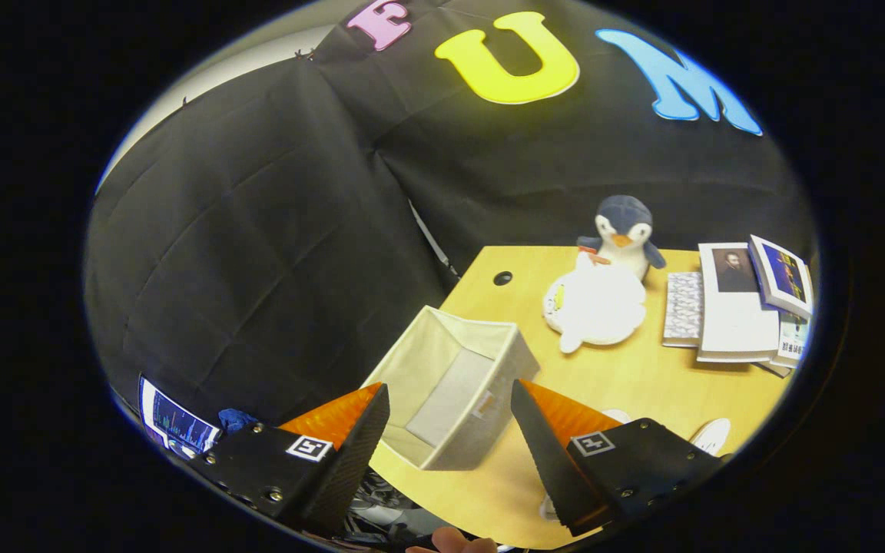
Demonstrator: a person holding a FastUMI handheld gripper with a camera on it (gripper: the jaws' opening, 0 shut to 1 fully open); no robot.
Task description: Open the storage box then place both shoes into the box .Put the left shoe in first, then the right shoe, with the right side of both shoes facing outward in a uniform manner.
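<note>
Storage box (454, 384): pale fabric cube, already open at the top, standing near the left edge of the wooden table (627, 384), just ahead of the gripper (450, 430) and partly framed between its fingers. Jaws spread wide, holding nothing, hovering above the near part of the table. Looks light and soft-walled, likely to slide or buckle if pushed, so best left alone and loaded from above. Inside, only a flat grey base panel visible; nothing else in it by the look of things. Shoes mostly hidden: white rounded shapes peeking out just beyond and beside the right finger, probably the white shoe (711, 435) and its mate, yet too cut off to tell left from right, heel from toe, or which side faces out. Judged light and fairly pliable; best taken at the collar or heel rim, where two fingers can pinch a firm edge. A fingertip of the person (452, 542) showing at the very near edge. Farther along the table, a white plush toy (596, 303) lying flat, a penguin plush (623, 230) upright behind it near the far edge, and books (742, 303) stacked toward the far right corner. A cable hole (502, 278) near the far left corner. A lit screen (174, 424) off past the left finger, partly cut off.
</note>
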